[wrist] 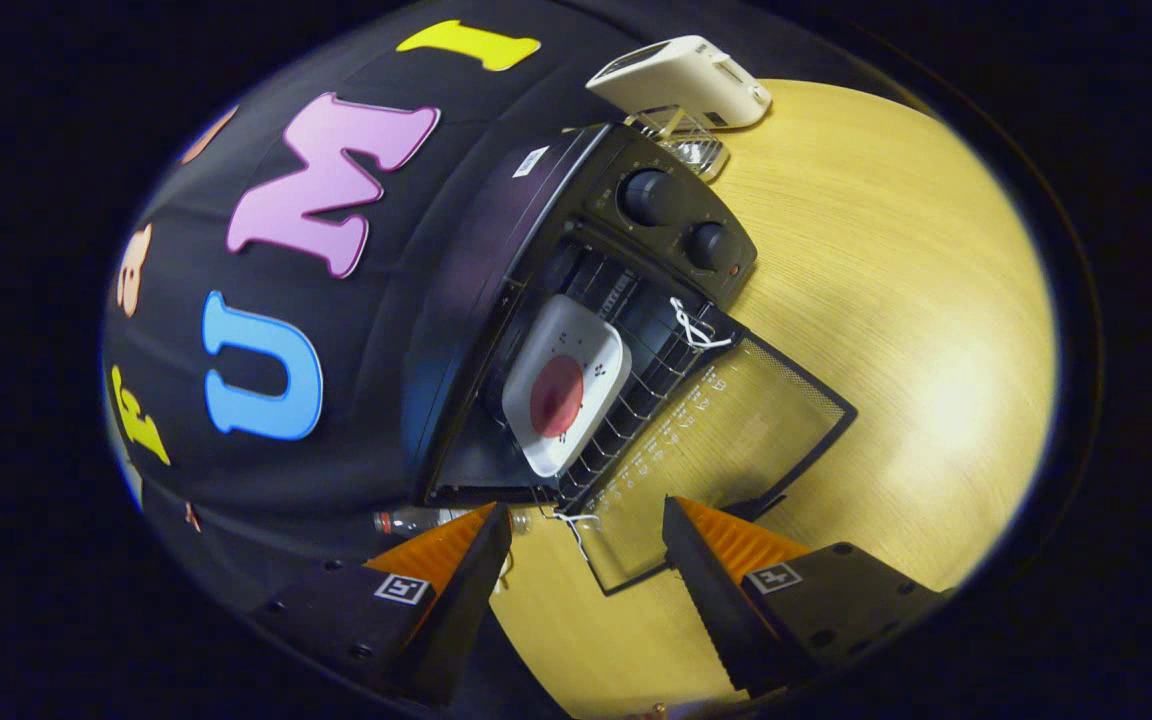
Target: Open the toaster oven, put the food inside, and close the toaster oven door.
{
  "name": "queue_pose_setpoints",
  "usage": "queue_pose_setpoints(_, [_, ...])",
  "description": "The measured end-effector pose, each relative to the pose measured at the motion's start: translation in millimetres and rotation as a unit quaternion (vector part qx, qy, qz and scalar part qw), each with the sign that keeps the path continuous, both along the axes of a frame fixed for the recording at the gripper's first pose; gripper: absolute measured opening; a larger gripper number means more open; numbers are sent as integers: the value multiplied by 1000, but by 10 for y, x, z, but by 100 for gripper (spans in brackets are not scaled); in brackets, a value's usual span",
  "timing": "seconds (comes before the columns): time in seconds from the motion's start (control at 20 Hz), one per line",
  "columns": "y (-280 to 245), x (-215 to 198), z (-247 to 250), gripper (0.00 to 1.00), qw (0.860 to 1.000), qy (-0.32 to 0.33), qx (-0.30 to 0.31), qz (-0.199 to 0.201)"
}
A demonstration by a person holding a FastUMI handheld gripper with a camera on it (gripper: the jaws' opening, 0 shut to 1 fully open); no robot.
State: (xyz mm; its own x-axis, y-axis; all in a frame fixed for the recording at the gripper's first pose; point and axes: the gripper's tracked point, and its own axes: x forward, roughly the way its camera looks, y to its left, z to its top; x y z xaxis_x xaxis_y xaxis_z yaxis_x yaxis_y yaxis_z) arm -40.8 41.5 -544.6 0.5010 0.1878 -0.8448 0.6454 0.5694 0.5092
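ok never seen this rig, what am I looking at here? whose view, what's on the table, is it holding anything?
The camera rides on a hand-held two-finger tool and looks forward along its fingers, so the scene appears tilted. The fingers are spread open with nothing between them. Just ahead, on a wooden table, sits a black toaster oven with its glass door folded down. A white dish with a round red piece of food rests on the rack inside. Beyond the oven is a white appliance.
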Motion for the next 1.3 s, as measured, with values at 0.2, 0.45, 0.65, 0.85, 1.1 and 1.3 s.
queue_pose_setpoints(0.2, [105, -338, 17, 98, 990, -7, -62, 128])
queue_pose_setpoints(0.45, [119, -786, -299, 99, 955, 32, -149, 256])
queue_pose_setpoints(0.65, [151, -959, -611, 99, 926, 59, -193, 318])
queue_pose_setpoints(0.85, [80, -1027, -892, 99, 896, 94, -243, 360])
queue_pose_setpoints(1.1, [94, -917, -1114, 99, 896, 116, -258, 342])
queue_pose_setpoints(1.3, [47, -848, -1171, 98, 893, 122, -272, 337])
